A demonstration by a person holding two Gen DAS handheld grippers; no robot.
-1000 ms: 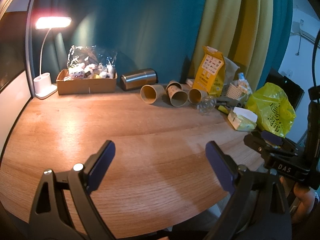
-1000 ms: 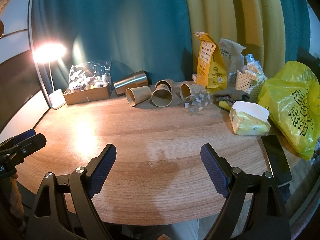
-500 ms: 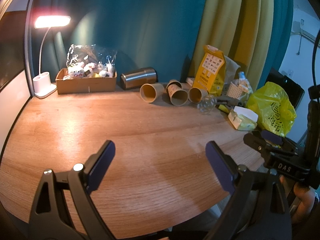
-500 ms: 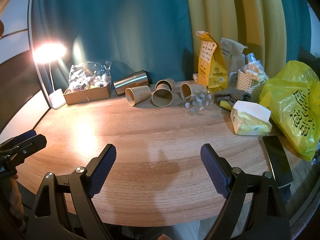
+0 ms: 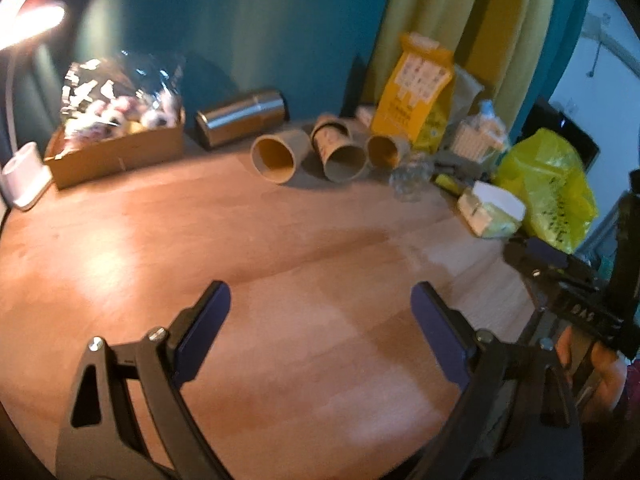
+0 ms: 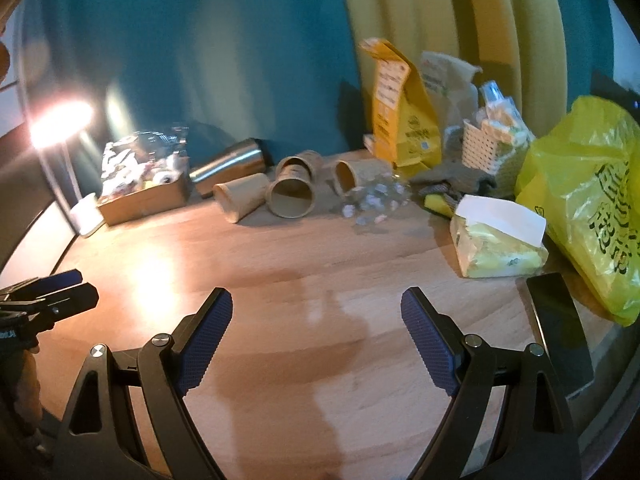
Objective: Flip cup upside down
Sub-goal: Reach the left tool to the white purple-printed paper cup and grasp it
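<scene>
Three brown paper cups lie on their sides at the back of the wooden table (image 5: 280, 272): a left cup (image 5: 276, 155), a middle cup (image 5: 342, 155) and a right cup (image 5: 386, 149). They also show in the right wrist view: left cup (image 6: 240, 196), middle cup (image 6: 293, 192), right cup (image 6: 354, 174). My left gripper (image 5: 320, 320) is open and empty, well short of the cups. My right gripper (image 6: 316, 328) is open and empty, also well short of them.
A steel tumbler (image 5: 242, 116) lies behind the cups. A cardboard box of packets (image 5: 116, 148) and a lamp base (image 5: 24, 176) stand at back left. A yellow pouch (image 6: 396, 120), a white basket (image 6: 486, 148), a tissue pack (image 6: 496, 240), a yellow bag (image 6: 592, 200) and a phone (image 6: 560, 328) crowd the right.
Both grippers have moved forward toward the cups, which appear nearer; the views are slightly blurred. Both stay open and empty.
</scene>
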